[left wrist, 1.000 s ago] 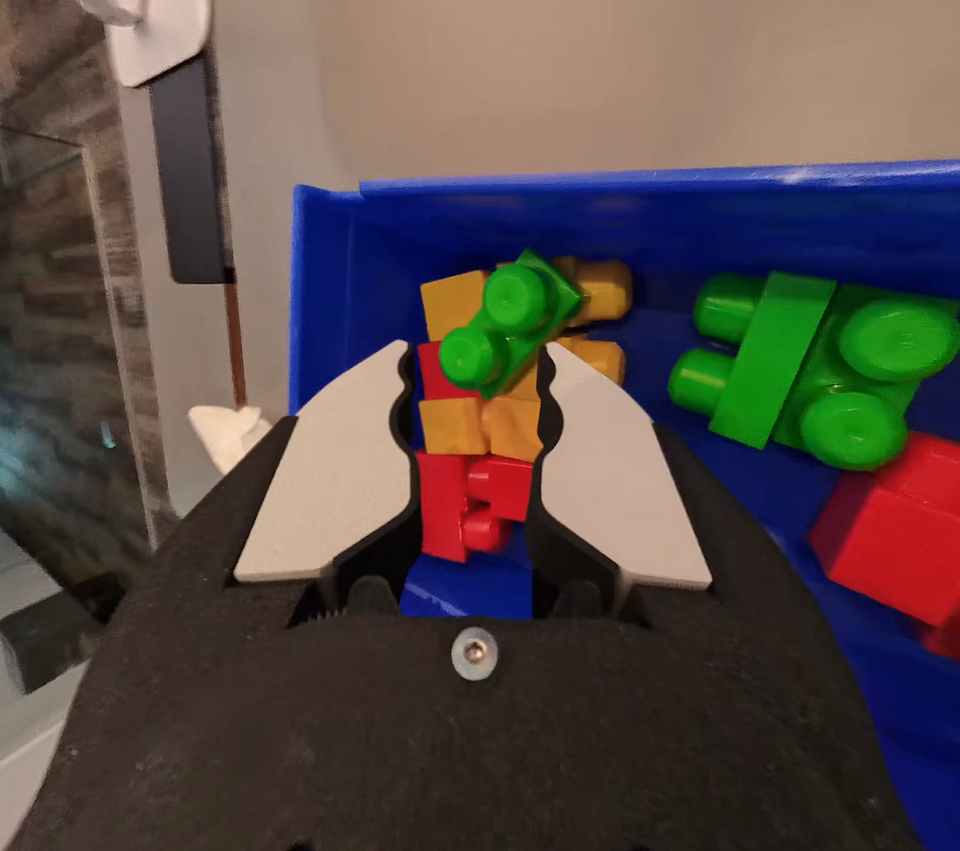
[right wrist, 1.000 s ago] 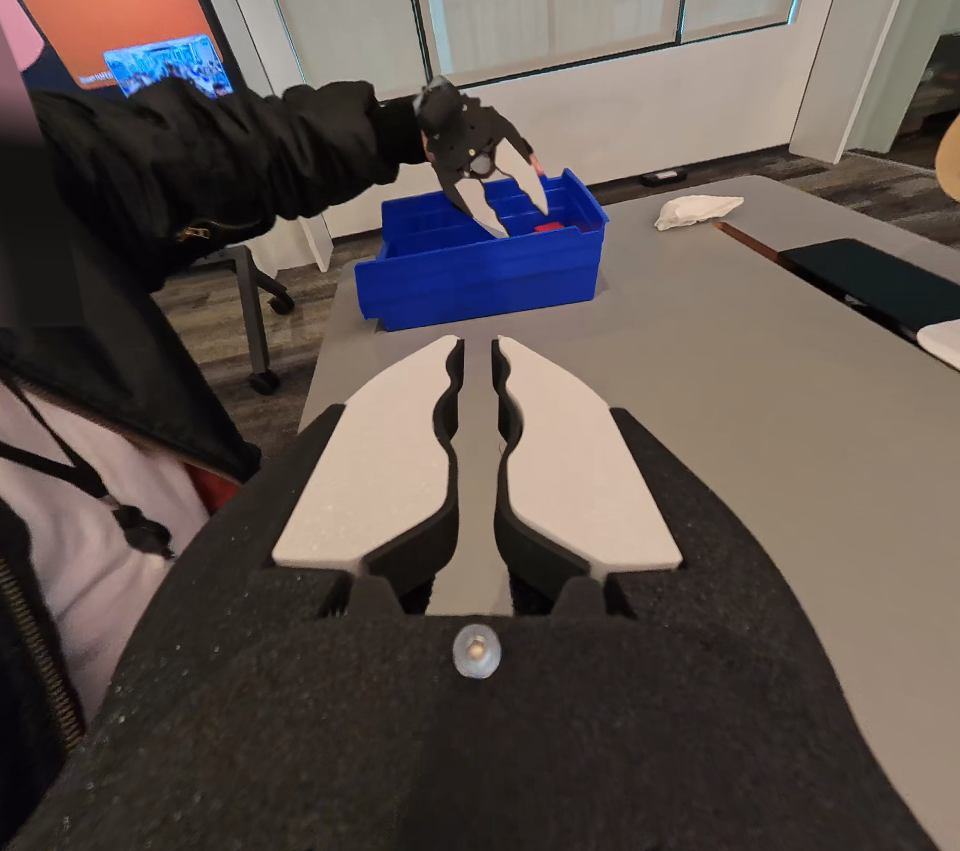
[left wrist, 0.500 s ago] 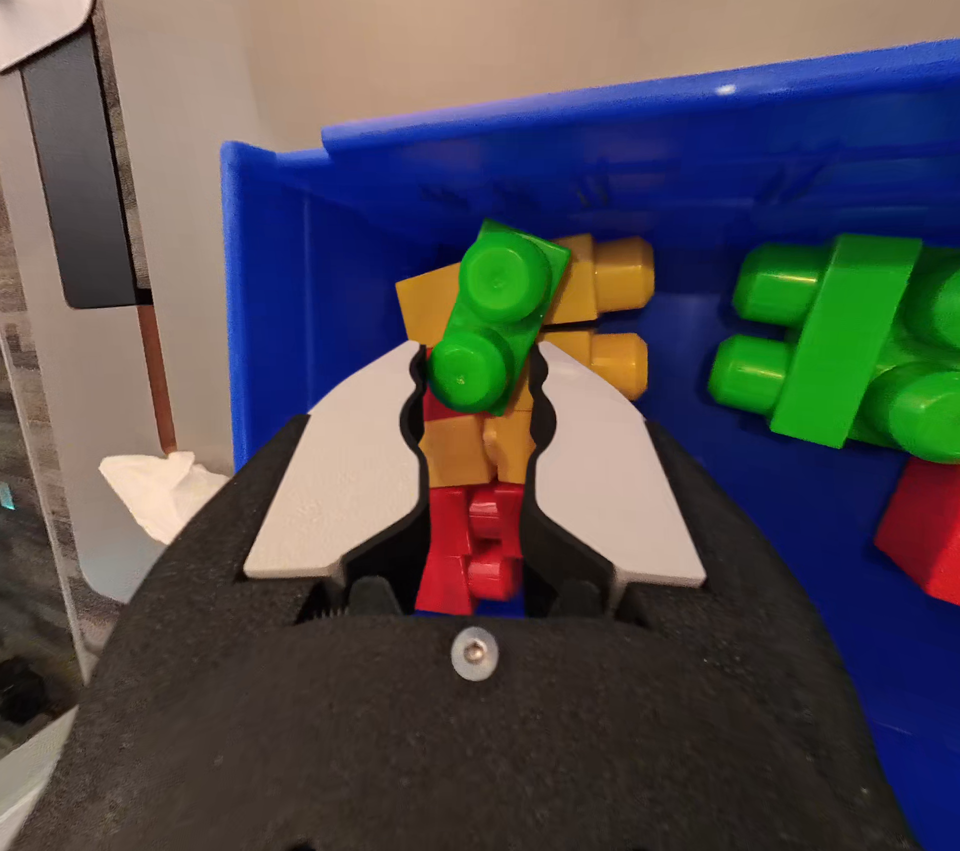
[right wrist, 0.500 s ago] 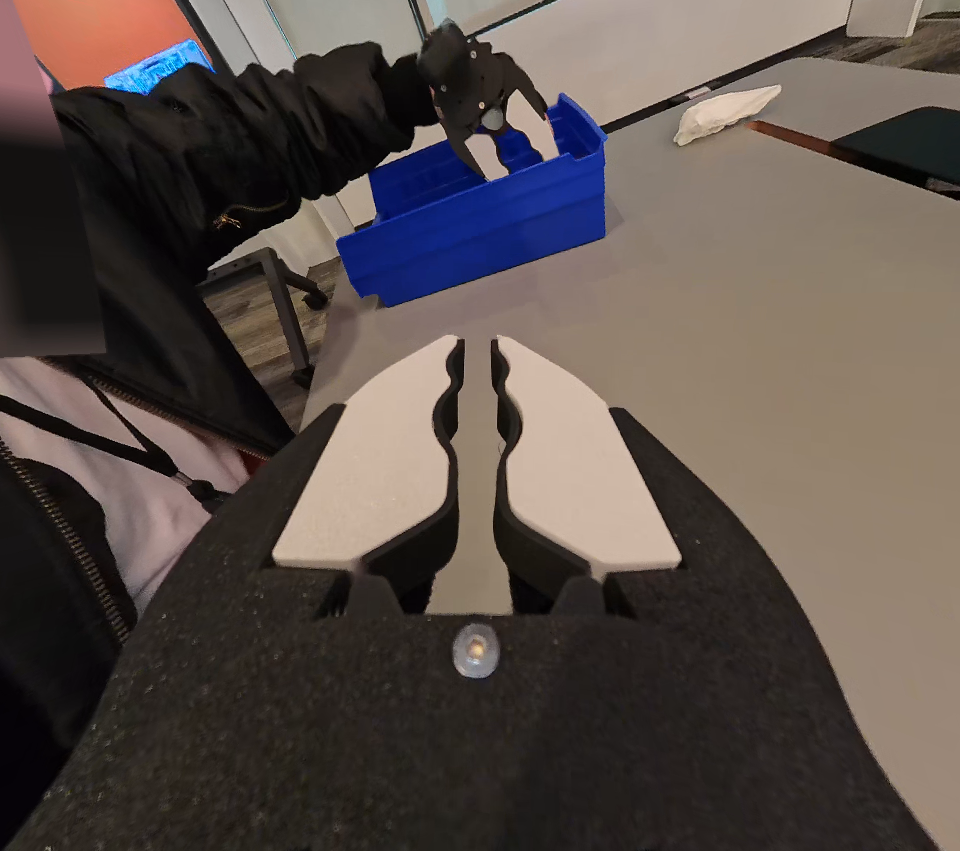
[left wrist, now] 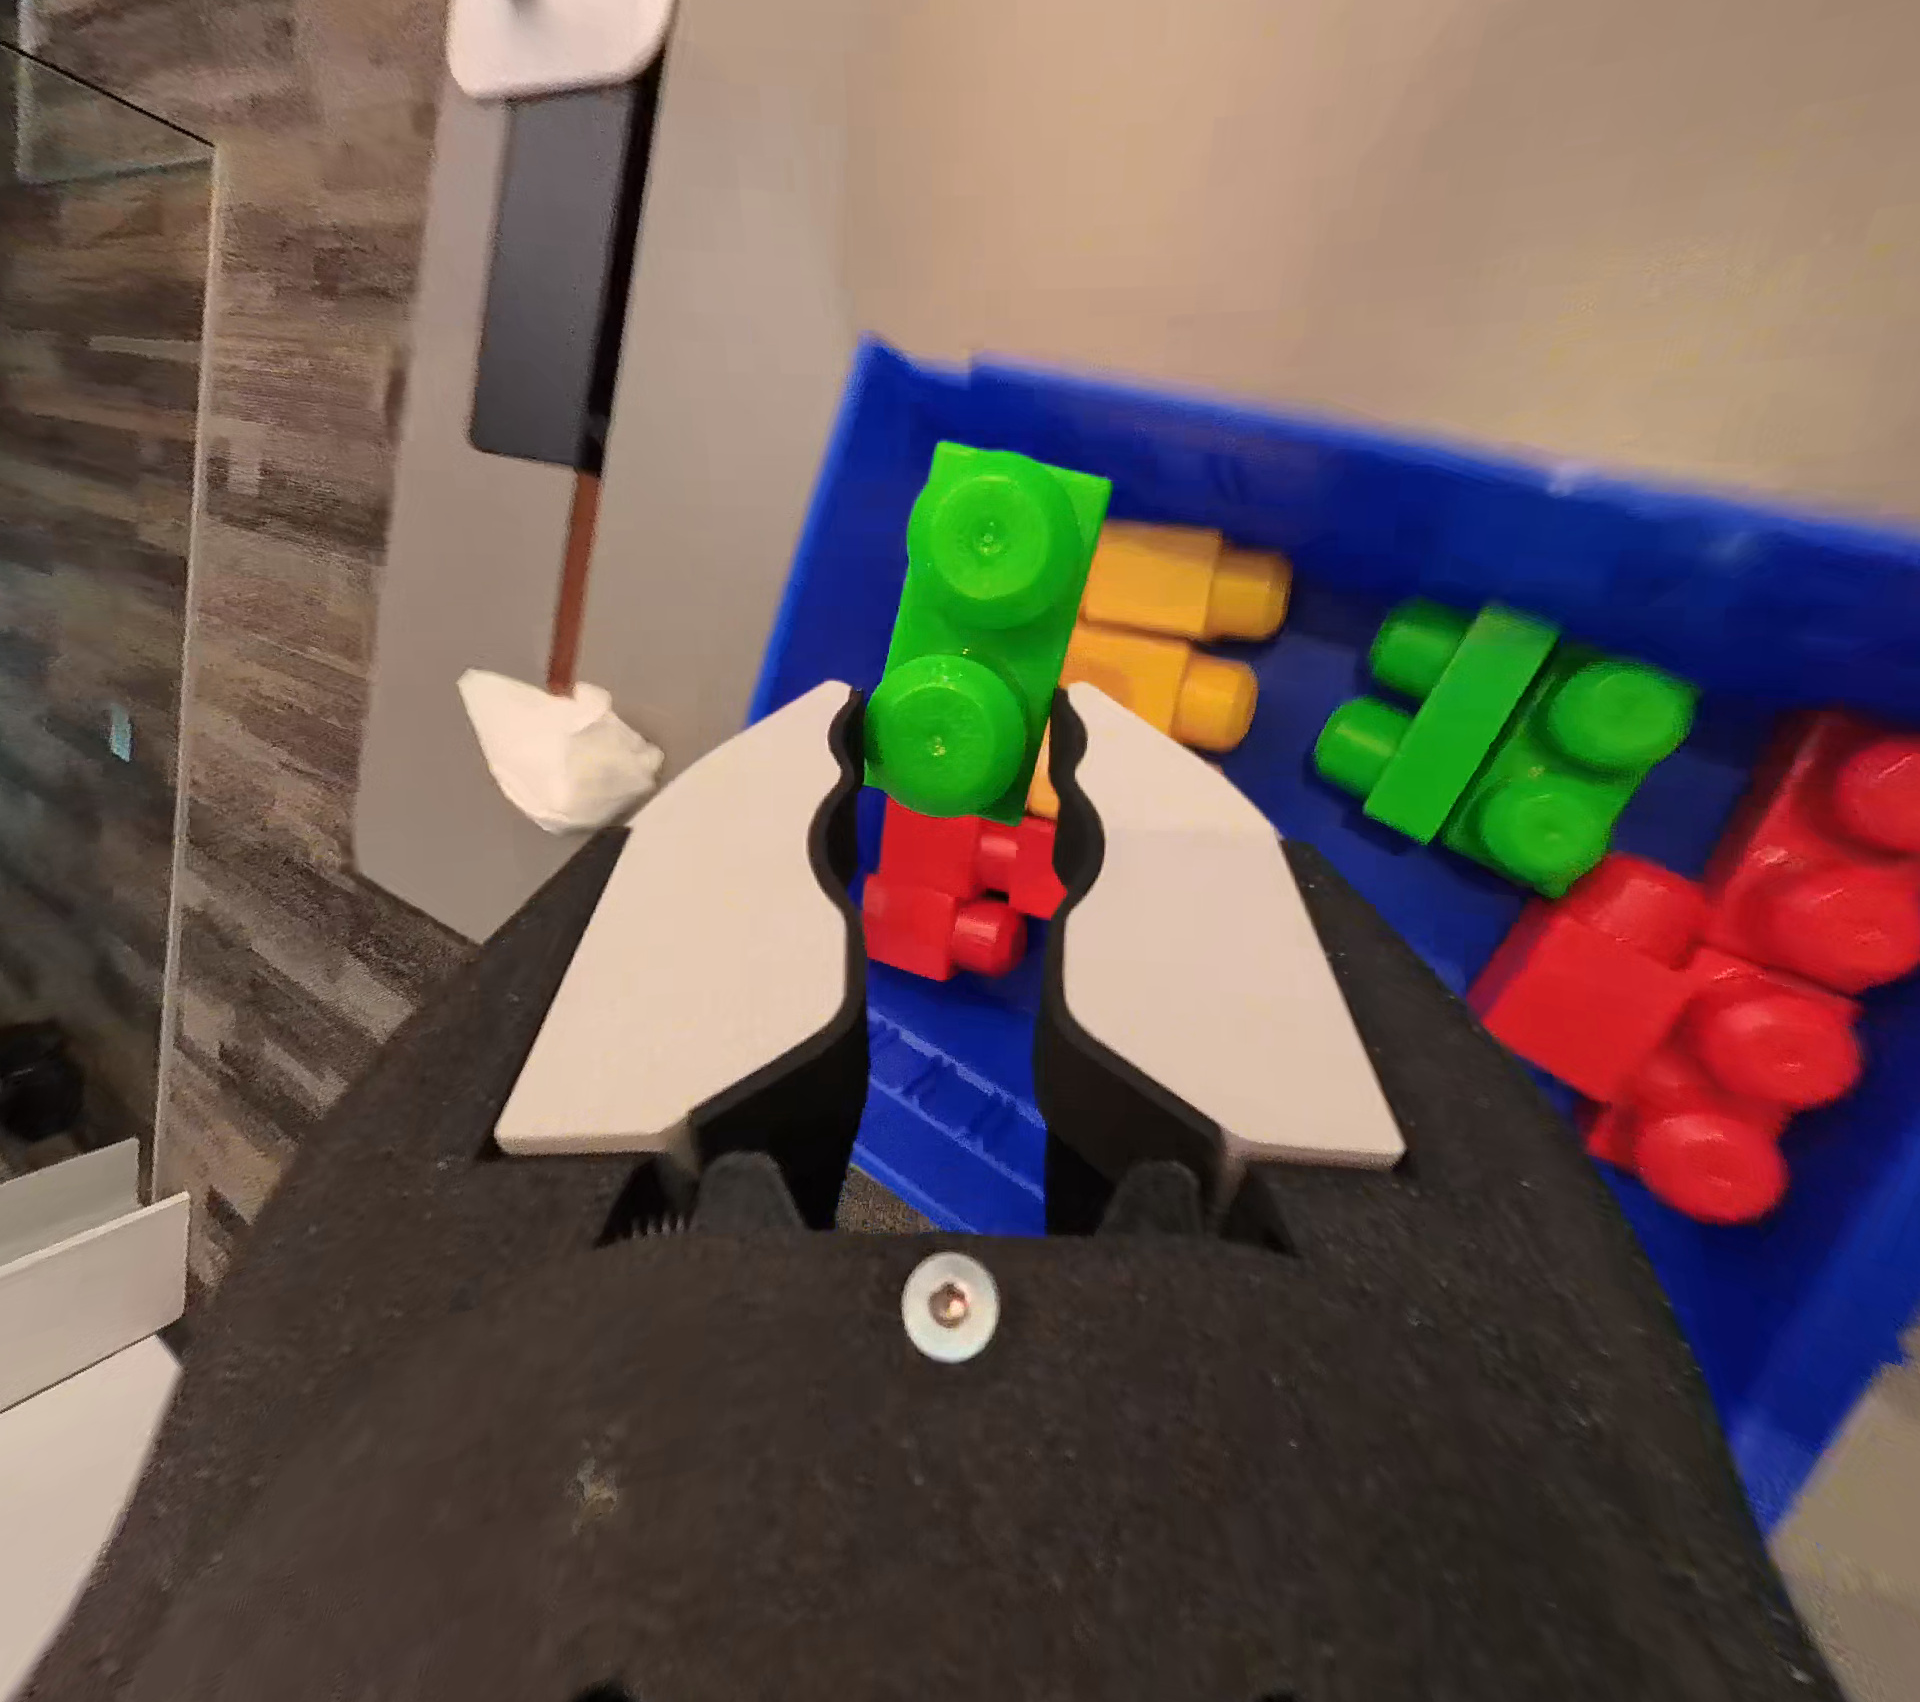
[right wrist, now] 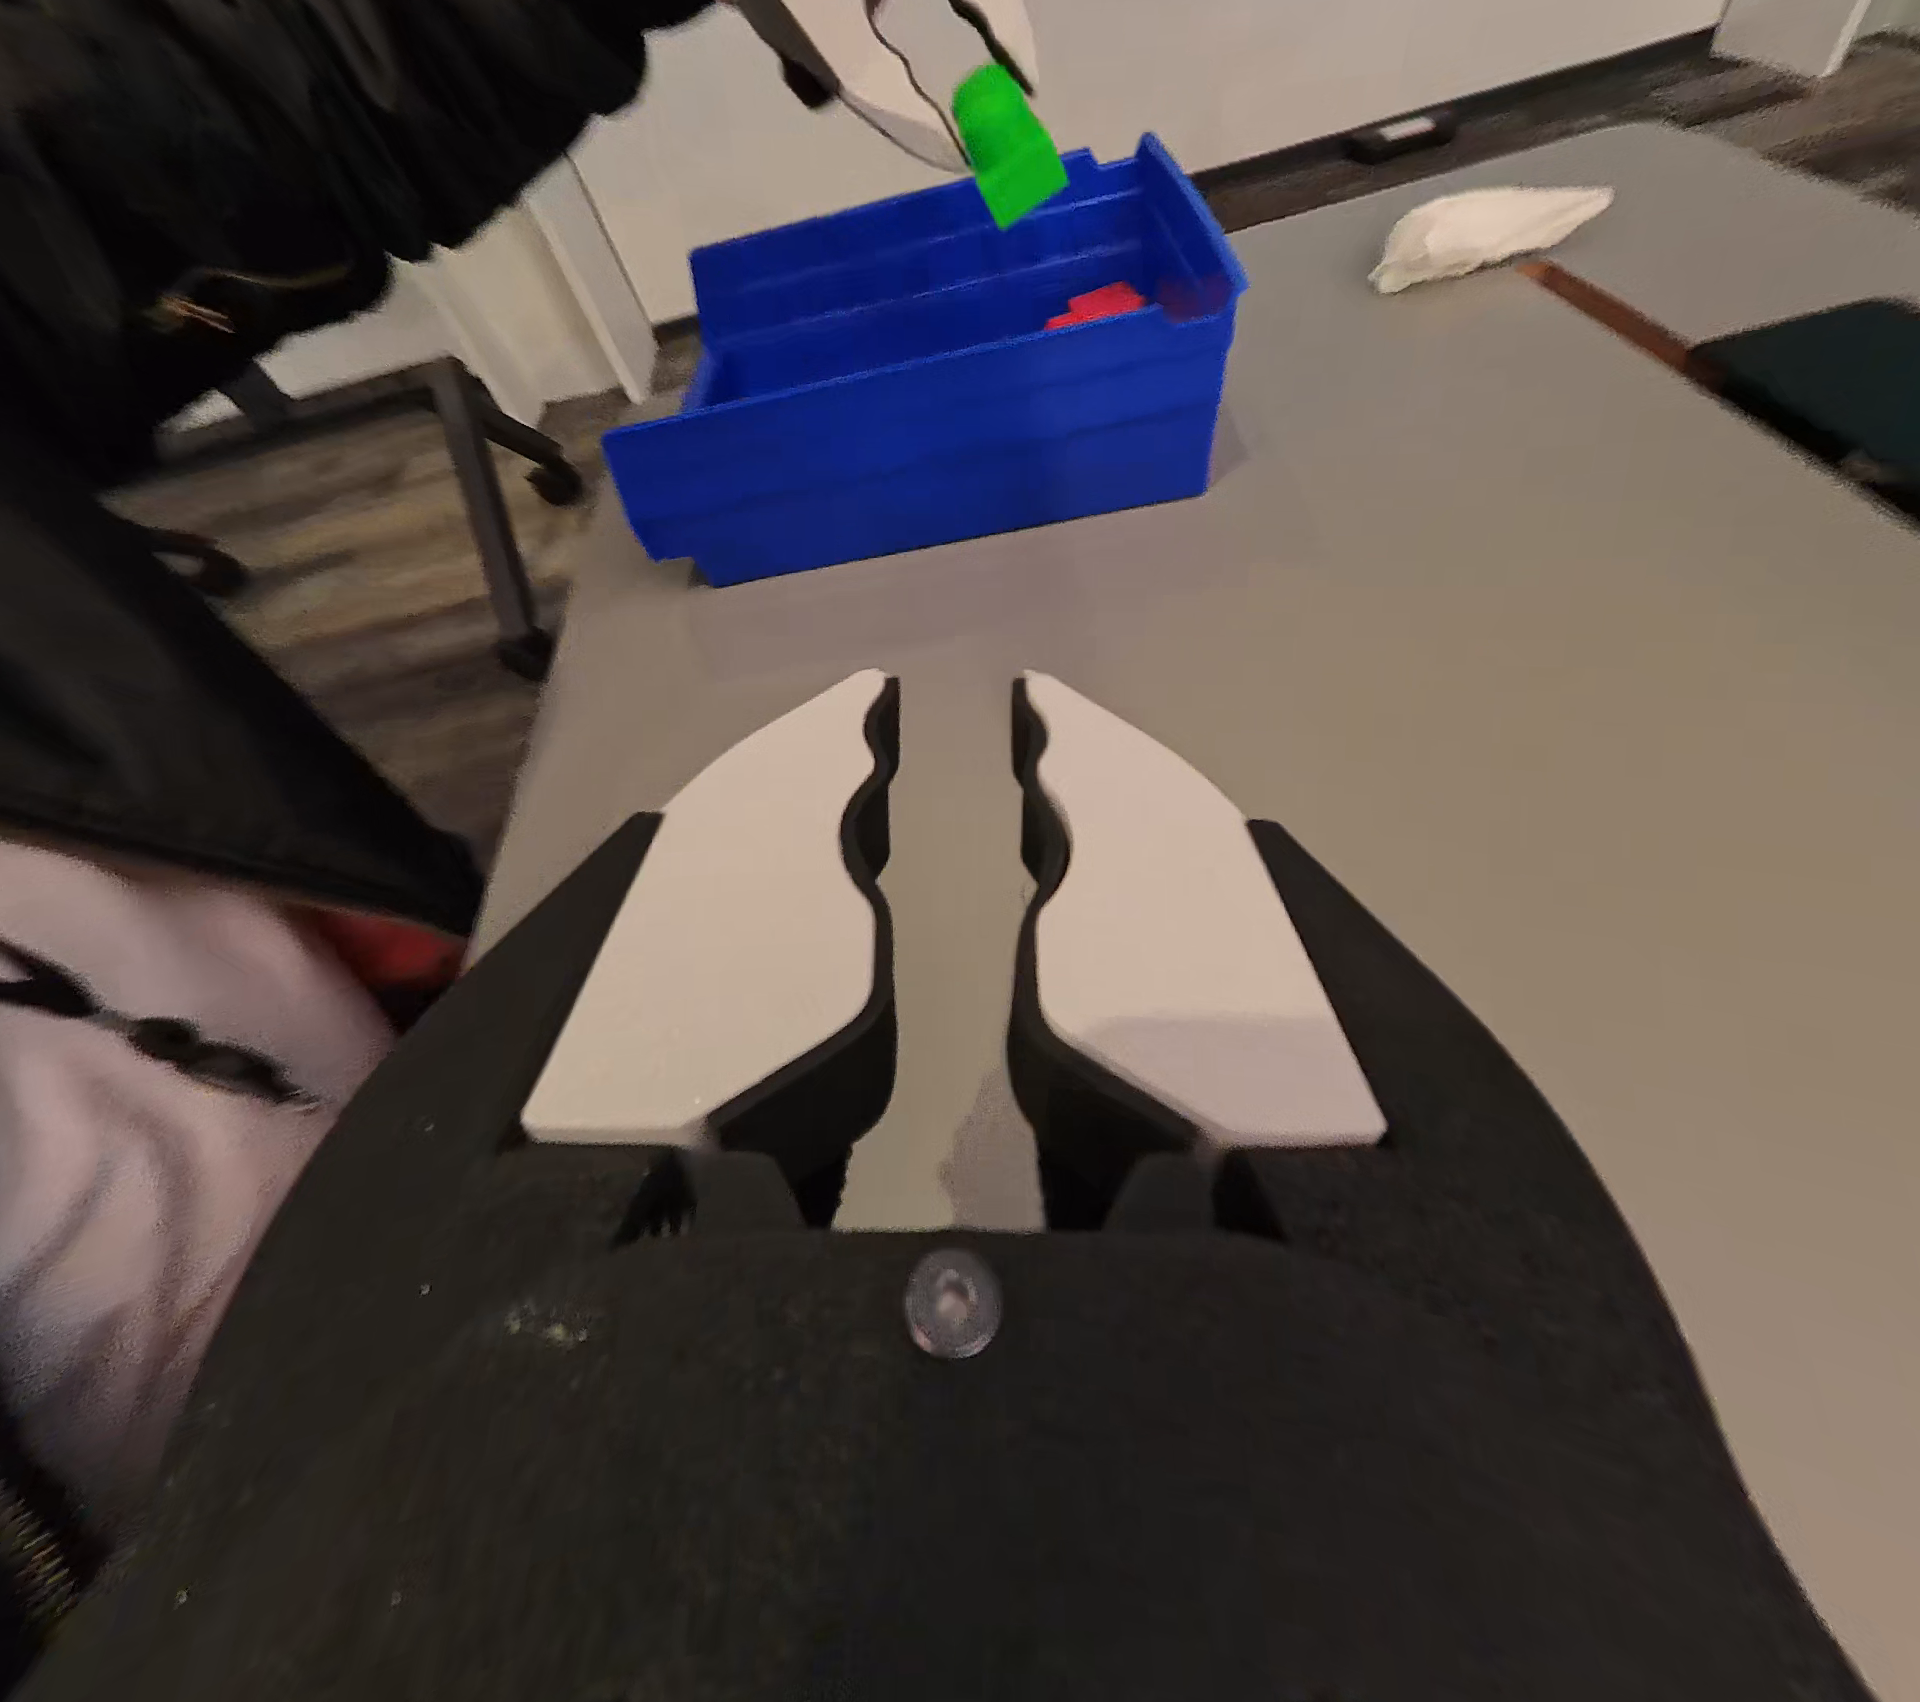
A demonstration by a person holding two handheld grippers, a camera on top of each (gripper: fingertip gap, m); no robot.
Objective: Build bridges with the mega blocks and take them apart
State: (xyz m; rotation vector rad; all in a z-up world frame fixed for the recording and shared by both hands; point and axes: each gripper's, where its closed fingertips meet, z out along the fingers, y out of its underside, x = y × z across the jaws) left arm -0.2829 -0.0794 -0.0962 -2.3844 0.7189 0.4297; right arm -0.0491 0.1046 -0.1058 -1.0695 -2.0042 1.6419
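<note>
Barely begun: the left gripper [left wrist: 954,722] clamps one green block [left wrist: 977,629] above the blue bin [right wrist: 935,416]; the right gripper [right wrist: 954,696] hangs open and empty over the bare table [right wrist: 1455,665], nothing built.

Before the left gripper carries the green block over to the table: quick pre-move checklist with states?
1. Left gripper shut on the small green two-stud plastic block: ok.
2. Block clear above the blue plastic bin: ok, seen from the right wrist view.
3. Nothing stuck to the block: cannot tell, its underside is hidden.
4. Grip depth: not ok, only one end sits between the jaws.
5. Grey tabletop beside the bin free for placing: ok.
6. Right gripper open and holding nothing: ok.
</note>
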